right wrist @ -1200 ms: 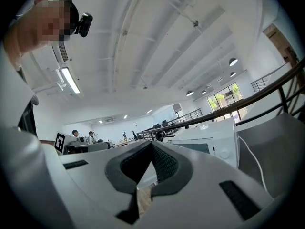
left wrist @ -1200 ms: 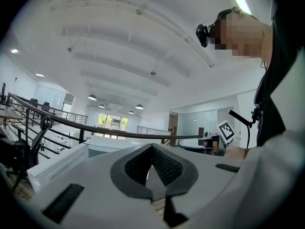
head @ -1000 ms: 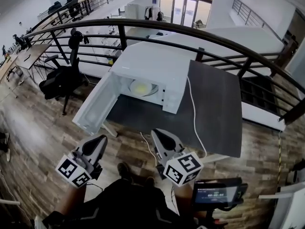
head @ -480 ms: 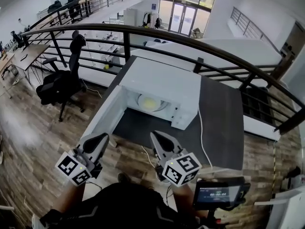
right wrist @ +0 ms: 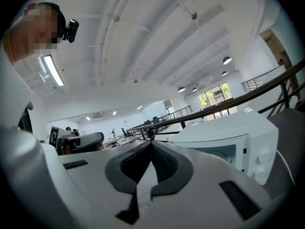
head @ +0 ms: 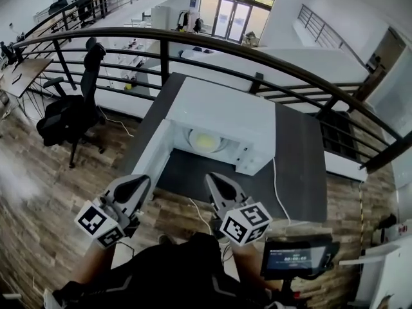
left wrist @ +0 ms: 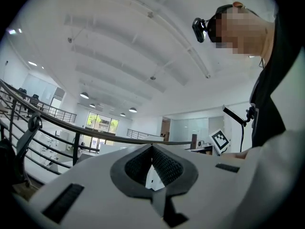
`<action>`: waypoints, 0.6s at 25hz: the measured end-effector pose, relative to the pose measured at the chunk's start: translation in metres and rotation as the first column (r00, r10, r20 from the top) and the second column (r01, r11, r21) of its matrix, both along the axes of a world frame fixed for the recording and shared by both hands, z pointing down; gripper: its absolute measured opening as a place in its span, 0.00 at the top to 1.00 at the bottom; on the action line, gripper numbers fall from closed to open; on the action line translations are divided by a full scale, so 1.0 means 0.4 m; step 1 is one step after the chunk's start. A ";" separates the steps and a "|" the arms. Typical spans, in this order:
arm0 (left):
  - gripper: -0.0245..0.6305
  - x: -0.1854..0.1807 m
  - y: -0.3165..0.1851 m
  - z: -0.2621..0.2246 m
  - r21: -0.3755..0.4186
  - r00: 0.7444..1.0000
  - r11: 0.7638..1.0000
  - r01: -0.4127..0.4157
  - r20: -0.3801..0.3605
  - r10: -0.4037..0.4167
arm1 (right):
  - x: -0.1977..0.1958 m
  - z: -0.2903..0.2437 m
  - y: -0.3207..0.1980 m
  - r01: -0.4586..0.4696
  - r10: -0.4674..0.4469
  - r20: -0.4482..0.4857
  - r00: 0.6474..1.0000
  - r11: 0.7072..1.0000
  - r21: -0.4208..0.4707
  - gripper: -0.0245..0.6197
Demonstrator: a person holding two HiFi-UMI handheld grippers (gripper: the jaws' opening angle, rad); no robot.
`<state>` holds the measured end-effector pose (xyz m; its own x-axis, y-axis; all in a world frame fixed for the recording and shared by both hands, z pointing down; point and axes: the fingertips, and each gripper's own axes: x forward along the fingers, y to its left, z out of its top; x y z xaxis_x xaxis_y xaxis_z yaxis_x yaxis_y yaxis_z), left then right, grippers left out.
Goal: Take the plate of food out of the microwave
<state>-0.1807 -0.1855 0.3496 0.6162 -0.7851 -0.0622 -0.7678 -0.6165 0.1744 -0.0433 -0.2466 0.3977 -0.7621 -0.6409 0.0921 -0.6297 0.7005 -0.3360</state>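
Note:
A white microwave [head: 222,118] stands on a dark table [head: 302,172], and its door [head: 151,159] hangs open to the left. Inside, a plate of pale yellow food [head: 205,140] rests on the turntable. My left gripper [head: 138,184] is held in front of the table's near edge, below the open door, shut and empty. My right gripper [head: 214,180] is beside it, short of the table's front edge, also shut with nothing in it. The right gripper view has the microwave [right wrist: 228,142] ahead to the right. In the left gripper view the fingertips [left wrist: 152,147] meet.
A curved black railing [head: 257,53] runs behind the table. A black office chair [head: 71,111] stands on the wooden floor at left. A white cable [head: 278,185] trails over the table by the microwave's right side. A small screen [head: 296,259] sits at lower right.
Both grippers and the head have moved toward the table. The microwave now appears more head-on, with its opening facing me. The jaws stayed shut.

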 end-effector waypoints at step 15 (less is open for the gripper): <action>0.96 0.028 -0.150 0.002 -0.004 1.000 1.000 0.031 0.007 -0.031 | 0.037 0.156 -0.247 -0.065 0.086 0.121 0.989 0.984 -0.163 0.92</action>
